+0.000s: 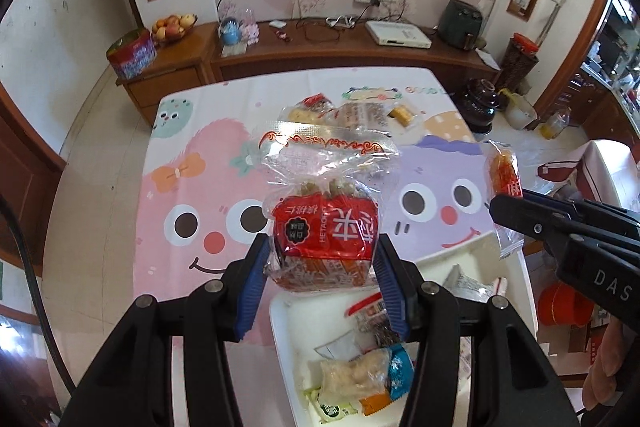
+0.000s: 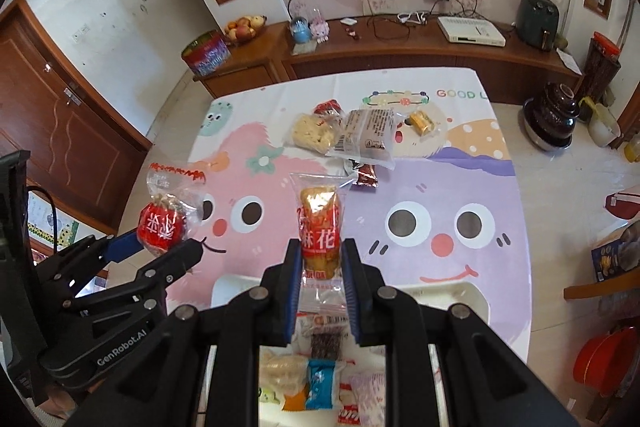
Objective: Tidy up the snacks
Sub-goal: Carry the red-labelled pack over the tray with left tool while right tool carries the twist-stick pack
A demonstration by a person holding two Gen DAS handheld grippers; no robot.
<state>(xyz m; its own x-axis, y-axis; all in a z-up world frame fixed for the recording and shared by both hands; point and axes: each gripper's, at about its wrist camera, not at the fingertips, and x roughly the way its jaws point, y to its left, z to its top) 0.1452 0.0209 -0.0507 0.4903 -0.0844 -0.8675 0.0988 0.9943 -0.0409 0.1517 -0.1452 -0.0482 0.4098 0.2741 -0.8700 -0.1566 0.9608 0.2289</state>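
Your left gripper (image 1: 322,259) clamps the red snack bag (image 1: 325,239); your right gripper (image 2: 320,267) pinches the twist packet (image 2: 320,231). Both hang above the white tray (image 1: 288,339). The crinkly film could slip, dropping either onto the worktop (image 1: 120,227).

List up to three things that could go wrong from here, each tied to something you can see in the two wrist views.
1. The left gripper pinches only the lower part of the red snack bag; the slippery wrapper might slide out.
2. The right gripper clamps the twist-snack packet hard enough, perhaps, to crush it.
3. The white tray looks crowded; dropped packets may spill over.
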